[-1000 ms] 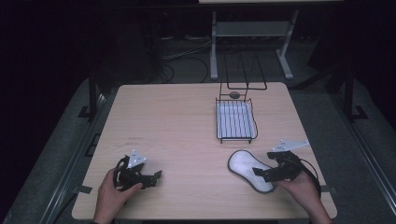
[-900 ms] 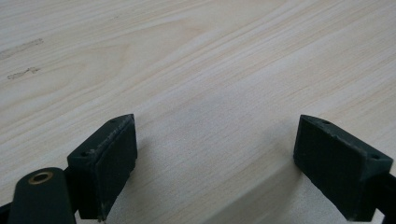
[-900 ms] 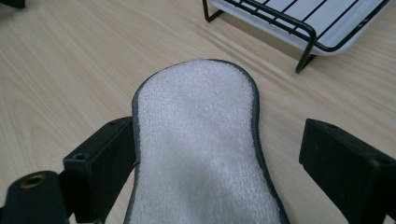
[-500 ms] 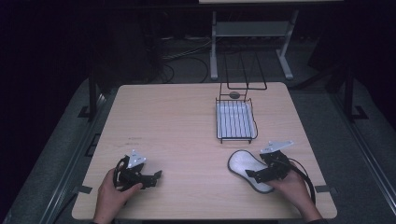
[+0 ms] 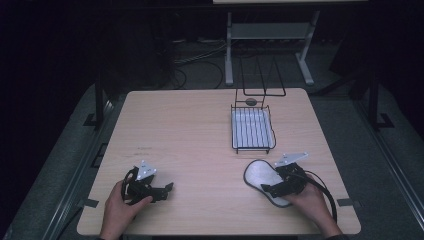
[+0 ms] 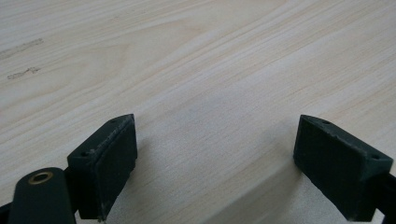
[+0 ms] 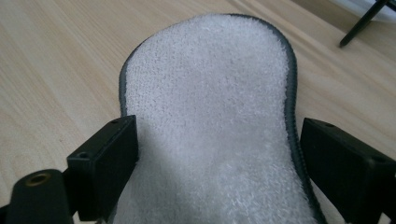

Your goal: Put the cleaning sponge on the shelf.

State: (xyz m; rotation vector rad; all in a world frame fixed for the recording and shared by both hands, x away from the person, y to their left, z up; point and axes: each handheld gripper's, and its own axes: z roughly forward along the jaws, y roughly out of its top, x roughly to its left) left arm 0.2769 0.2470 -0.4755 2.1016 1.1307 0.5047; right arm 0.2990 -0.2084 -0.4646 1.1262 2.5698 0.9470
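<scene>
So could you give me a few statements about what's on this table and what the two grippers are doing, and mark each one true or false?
1. The right gripper is open, one jaw on each side of the white fluffy pad. True.
2. The left gripper is shut on a cup. False: it is open over bare table.
3. The pad lies inside the wire tray. False: it lies on the table, nearer the person than the tray.
4. The pad has a dark edge. True.
5. The tray stands on the right half of the table. True.
</scene>
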